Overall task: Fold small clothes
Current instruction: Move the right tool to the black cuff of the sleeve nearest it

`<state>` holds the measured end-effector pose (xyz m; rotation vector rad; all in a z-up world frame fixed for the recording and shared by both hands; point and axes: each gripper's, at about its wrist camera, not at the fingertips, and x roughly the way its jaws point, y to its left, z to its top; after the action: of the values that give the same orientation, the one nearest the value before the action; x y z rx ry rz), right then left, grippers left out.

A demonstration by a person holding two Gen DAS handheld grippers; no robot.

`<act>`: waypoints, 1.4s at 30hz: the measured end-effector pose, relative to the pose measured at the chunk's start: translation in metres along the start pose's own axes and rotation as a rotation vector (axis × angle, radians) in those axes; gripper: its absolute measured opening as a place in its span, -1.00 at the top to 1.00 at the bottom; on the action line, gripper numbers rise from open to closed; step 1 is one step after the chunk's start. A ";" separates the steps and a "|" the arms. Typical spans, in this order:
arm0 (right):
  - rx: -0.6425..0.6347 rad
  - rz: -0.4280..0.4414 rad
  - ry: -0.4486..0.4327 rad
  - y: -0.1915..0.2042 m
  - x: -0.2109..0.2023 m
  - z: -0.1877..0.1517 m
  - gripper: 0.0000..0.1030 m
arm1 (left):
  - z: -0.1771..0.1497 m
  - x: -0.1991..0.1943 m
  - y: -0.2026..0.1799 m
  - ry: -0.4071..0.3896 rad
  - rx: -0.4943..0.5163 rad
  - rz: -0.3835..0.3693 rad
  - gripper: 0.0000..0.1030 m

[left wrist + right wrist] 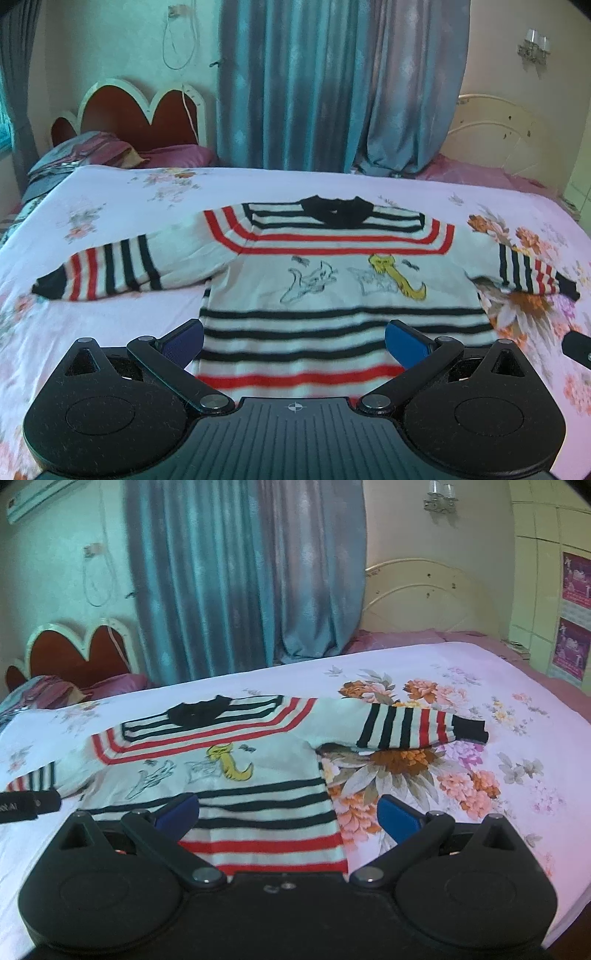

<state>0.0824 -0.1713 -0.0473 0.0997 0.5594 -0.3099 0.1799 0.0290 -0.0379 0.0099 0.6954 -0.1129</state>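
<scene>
A small white sweater with black and red stripes and cat drawings lies flat, face up, on the floral bedsheet, both sleeves spread out sideways. It also shows in the right wrist view. My left gripper is open and empty, above the sweater's hem near its middle. My right gripper is open and empty, above the hem's right corner. The right gripper's tip shows at the left view's right edge. The left gripper's tip shows at the right view's left edge.
The pink floral bedsheet covers a wide bed. Pillows and a red headboard stand at the far left, blue curtains behind, a cream headboard at the far right. The bed's right edge drops off near the right gripper.
</scene>
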 end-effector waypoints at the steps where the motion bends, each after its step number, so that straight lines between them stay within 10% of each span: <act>1: 0.006 -0.009 -0.001 0.000 0.004 0.002 -0.98 | 0.003 0.007 0.002 -0.003 -0.006 -0.005 -1.00; 16: 0.108 -0.098 0.039 -0.048 0.087 0.032 -0.77 | 0.037 0.111 -0.034 0.046 0.015 -0.018 -1.00; 36: 0.425 -0.216 0.174 -0.241 0.252 0.055 -0.46 | 0.055 0.211 -0.131 0.115 0.050 0.062 -1.00; 42: 0.518 -0.204 0.201 -0.269 0.288 0.052 0.10 | 0.059 0.222 -0.133 0.122 0.059 0.070 -0.99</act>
<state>0.2551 -0.5117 -0.1600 0.5818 0.6799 -0.6442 0.3725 -0.1280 -0.1312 0.0985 0.8126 -0.0657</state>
